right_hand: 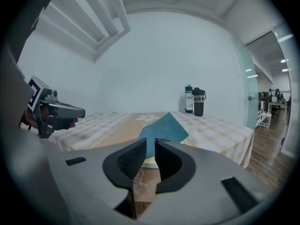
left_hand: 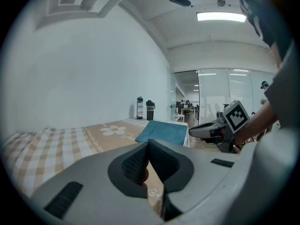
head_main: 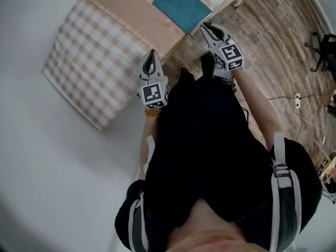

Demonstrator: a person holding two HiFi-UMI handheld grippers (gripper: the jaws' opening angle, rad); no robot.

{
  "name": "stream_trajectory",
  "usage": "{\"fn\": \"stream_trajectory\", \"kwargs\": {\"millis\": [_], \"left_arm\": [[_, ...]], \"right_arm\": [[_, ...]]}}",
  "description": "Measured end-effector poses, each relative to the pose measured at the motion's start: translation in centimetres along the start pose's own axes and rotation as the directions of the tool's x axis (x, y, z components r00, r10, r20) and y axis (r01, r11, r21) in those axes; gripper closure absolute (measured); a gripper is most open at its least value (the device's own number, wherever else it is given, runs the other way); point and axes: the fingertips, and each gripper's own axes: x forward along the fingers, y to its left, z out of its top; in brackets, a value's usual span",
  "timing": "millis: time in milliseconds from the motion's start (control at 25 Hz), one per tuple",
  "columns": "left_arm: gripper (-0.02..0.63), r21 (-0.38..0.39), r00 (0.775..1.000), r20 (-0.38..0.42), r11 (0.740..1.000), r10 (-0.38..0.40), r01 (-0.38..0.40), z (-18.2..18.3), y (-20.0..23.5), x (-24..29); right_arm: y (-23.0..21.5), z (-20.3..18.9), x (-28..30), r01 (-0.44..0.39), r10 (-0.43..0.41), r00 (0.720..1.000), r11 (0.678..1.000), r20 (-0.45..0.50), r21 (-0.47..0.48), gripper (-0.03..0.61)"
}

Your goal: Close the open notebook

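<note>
Notebook [head_main: 181,7], a flat teal rectangle with a matte cover, lay at the table's edge on a soft beige-and-white checked tablecloth [head_main: 89,62] printed with a daisy. My right gripper [head_main: 205,26] hovered just beside its near edge, ribbed dark pads [right_hand: 129,161] slightly apart with nothing between them. My left gripper [head_main: 151,53] hung over the cloth, jaws together and empty.

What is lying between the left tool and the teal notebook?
Only bare tablecloth, from left tool to notebook; the left gripper view shows it.
</note>
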Motion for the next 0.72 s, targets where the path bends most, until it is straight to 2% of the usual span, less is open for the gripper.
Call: {"fn": "stream_trajectory", "kwargs": {"millis": [160,400,720], "left_arm": [[0.615,0.014,0.999,0.032,1.000,-0.022,0.022,1.7,-0.8,1.4],[0.615,0.015,0.997,0.067,0.999,-0.038,0.037,4.1,-2.2,2.9],[0.615,0.016,0.999,0.040,0.999,-0.036,0.036,4.3,-3.2,4.2]], "right_arm": [[-0.4,1.5,1.1,0.000,0.001,1.000,0.998,0.017,-0.070,0.517],[-1.6,1.3,2.7,0.009,-0.009,1.000,0.999,-0.001,-0.047,0.517],[-3.4,-0.3,3.6,0.015,-0.014,0.999,1.000,-0.043,0.024,0.517]]}}
